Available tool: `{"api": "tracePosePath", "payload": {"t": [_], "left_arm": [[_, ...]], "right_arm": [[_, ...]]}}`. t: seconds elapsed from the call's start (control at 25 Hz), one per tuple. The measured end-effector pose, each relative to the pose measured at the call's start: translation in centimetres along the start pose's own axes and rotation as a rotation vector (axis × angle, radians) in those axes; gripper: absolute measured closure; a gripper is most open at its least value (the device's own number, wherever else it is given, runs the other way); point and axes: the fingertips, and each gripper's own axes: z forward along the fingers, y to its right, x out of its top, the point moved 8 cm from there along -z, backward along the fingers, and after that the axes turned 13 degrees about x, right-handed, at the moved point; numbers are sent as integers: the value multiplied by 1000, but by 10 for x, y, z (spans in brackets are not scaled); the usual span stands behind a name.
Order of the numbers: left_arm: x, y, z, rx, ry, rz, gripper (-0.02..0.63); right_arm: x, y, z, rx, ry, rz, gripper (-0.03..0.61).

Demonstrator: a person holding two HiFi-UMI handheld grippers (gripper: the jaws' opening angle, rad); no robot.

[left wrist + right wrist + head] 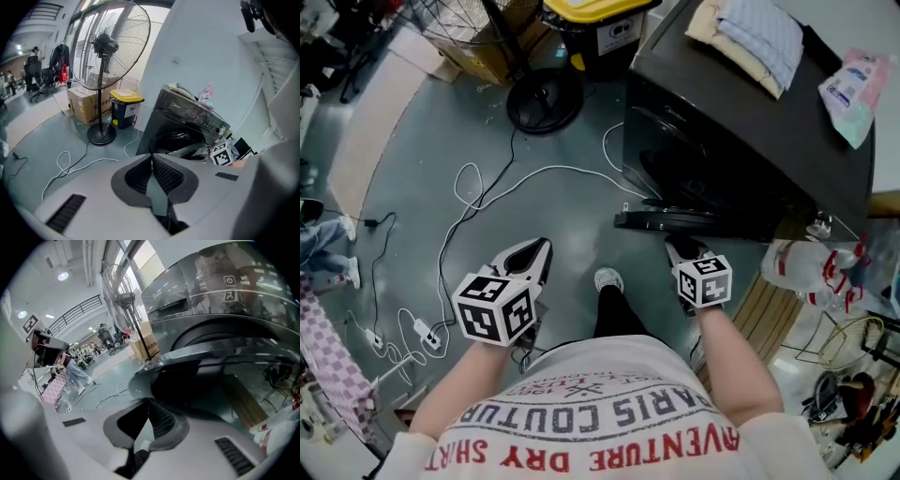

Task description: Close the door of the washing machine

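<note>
The black front-loading washing machine (pixel 741 122) stands at the upper right of the head view. Its round door (pixel 666 221) is swung open and sticks out low towards me. My right gripper (pixel 680 246) is shut and empty, its tips just at the door's outer edge; I cannot tell if they touch it. In the right gripper view the door (pixel 197 366) fills the space right ahead of the shut right gripper (pixel 149 404). My left gripper (pixel 539 246) hangs shut and empty over the floor, left of the door. The left gripper view shows the machine (pixel 187 122) beyond the closed left gripper (pixel 151 159).
A standing fan's base (pixel 544 98) and a yellow-lidded bin (pixel 600 19) are left of the machine. White cables (pixel 516 178) trail over the grey floor. Folded cloths (pixel 750 37) lie on the machine's top. Plastic bottles (pixel 806 262) sit at its right. My shoe (pixel 607 279) is between the grippers.
</note>
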Motion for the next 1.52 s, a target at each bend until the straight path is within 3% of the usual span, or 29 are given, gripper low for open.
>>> {"api": "tracePosePath", "payload": {"t": [0.44, 0.84, 1.04, 1.16, 1.52], "left_arm": [[31, -11, 11, 44, 26, -28, 580], [33, -36, 18, 92, 6, -99, 580], [46, -39, 34, 78, -15, -75, 580], [55, -37, 45, 60, -35, -62, 580], [98, -28, 78, -23, -70, 52, 580]], "right_arm": [[44, 45, 7, -16, 61, 65, 555], [78, 71, 10, -98, 119, 88, 557], [81, 74, 17, -129, 139, 114, 557], [80, 73, 18, -152, 189, 180, 557], [90, 72, 25, -188, 270, 272, 558]]}}
